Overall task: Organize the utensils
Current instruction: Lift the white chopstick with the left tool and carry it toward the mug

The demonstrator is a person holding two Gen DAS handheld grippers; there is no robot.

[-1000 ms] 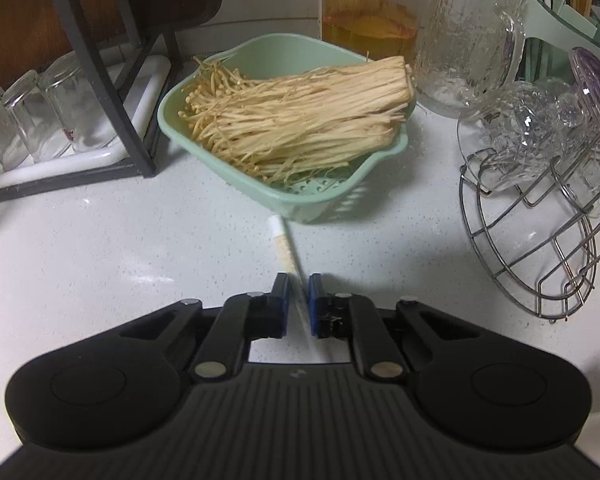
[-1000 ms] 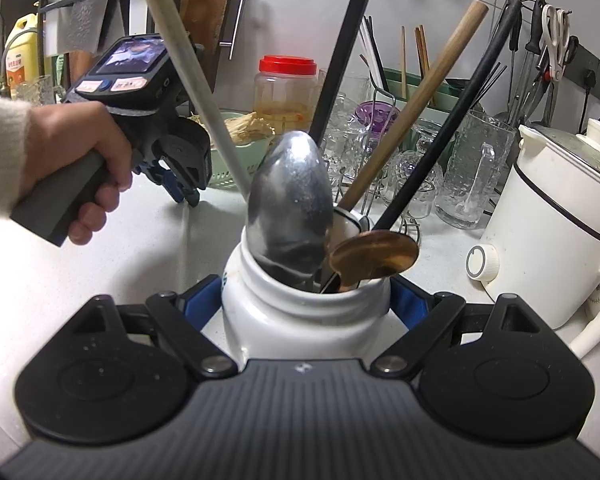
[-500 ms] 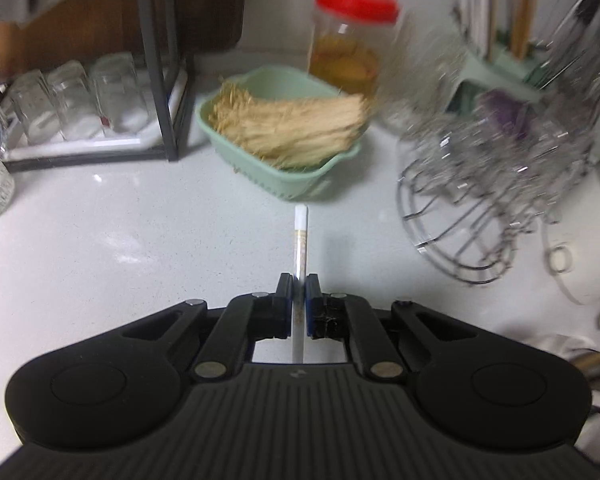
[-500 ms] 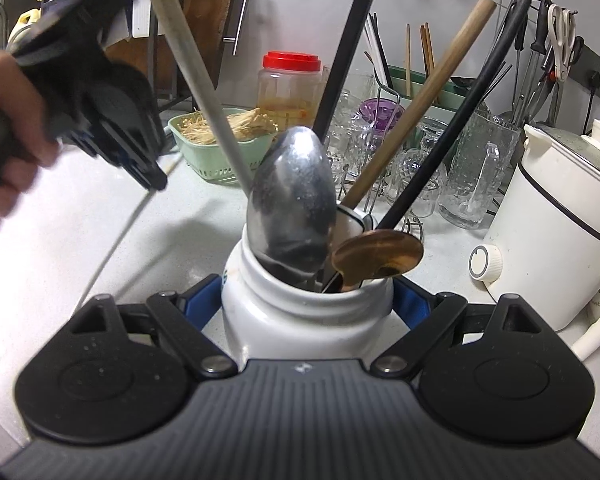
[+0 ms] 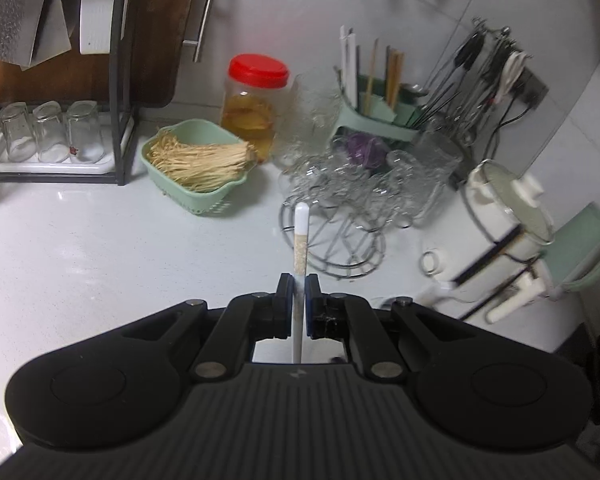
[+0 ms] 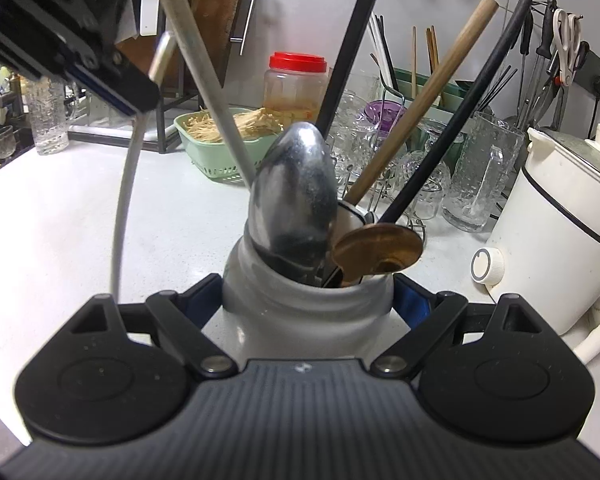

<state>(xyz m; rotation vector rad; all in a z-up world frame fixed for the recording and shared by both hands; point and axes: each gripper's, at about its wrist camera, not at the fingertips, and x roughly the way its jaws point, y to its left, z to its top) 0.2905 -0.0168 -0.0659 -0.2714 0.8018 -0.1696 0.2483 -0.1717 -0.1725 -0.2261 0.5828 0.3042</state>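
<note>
My left gripper [image 5: 298, 284] is shut on a long white utensil [image 5: 301, 232] with a speckled band near its tip, held clear above the counter. In the right wrist view that left gripper [image 6: 140, 96] hangs at the upper left, and the white utensil [image 6: 126, 200] dangles down beside the jar. My right gripper [image 6: 308, 300] is shut on a white ceramic jar [image 6: 308, 320] standing on the counter. In the jar stand a metal spoon [image 6: 296, 192], a brown ladle [image 6: 380, 244], a wooden handle [image 6: 420, 108], black handles and a white one.
A green basket of enoki mushrooms [image 5: 196, 168] and a red-lidded jar [image 5: 256, 104] sit at the back. A wire rack with glassware [image 5: 340, 216] is right of them, then a white cooker [image 5: 504, 232]. A black rack with upturned glasses [image 5: 52, 132] stands at the left.
My left gripper has lifted the white utensil off the counter and swung up and to the right, toward the jar. The right gripper and the jar have stayed put.
</note>
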